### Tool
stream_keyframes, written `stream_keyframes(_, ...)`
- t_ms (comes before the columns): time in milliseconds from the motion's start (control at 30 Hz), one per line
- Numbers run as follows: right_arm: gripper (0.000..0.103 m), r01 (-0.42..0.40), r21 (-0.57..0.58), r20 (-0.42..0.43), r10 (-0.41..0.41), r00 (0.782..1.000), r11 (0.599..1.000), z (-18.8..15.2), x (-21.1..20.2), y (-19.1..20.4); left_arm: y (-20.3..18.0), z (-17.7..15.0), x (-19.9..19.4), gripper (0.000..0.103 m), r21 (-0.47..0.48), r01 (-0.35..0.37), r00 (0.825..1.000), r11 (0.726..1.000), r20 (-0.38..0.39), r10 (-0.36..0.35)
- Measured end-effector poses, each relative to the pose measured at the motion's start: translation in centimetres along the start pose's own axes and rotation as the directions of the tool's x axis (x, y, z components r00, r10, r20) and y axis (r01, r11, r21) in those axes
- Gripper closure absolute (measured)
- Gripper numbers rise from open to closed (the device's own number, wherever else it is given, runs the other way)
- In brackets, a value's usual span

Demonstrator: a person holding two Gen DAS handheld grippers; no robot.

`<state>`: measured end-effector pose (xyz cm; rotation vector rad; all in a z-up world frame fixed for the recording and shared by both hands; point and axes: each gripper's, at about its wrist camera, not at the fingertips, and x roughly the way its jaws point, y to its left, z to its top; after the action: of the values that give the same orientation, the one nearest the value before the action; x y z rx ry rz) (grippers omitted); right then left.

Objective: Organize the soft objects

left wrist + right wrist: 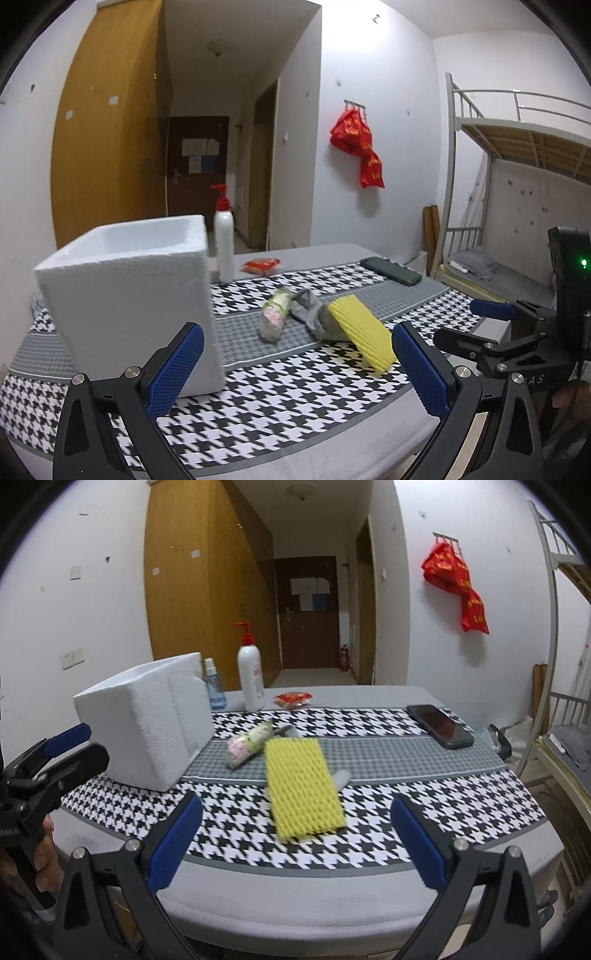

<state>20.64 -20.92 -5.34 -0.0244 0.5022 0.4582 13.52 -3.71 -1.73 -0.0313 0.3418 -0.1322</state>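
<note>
Both grippers, left (297,363) and right (295,836), hover with fingers spread wide, grasping nothing. The yellow sponge (303,788) lies on the checked cloth (424,794), overlapping a grey sock (308,308) beside a wrapped bundle (245,744), near the foam box (125,295).

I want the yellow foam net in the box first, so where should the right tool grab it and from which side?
Take the yellow foam net by its near short end, coming from the table's front edge with the right tool. That end faces the open tool with bare cloth on both sides, while its far end lies over the grey sock, beside the wrapped bundle.
</note>
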Motion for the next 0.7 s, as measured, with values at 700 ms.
stream_keyframes(700, 0.000, -0.020, 0.052, -0.106, 0.025, 0.994, 0.998, -1.2, 5.2, -3.3, -1.1, -0.8, 4.3, 0.001, -0.011, 0.058, 0.993, 0.998, -0.103, -0.059)
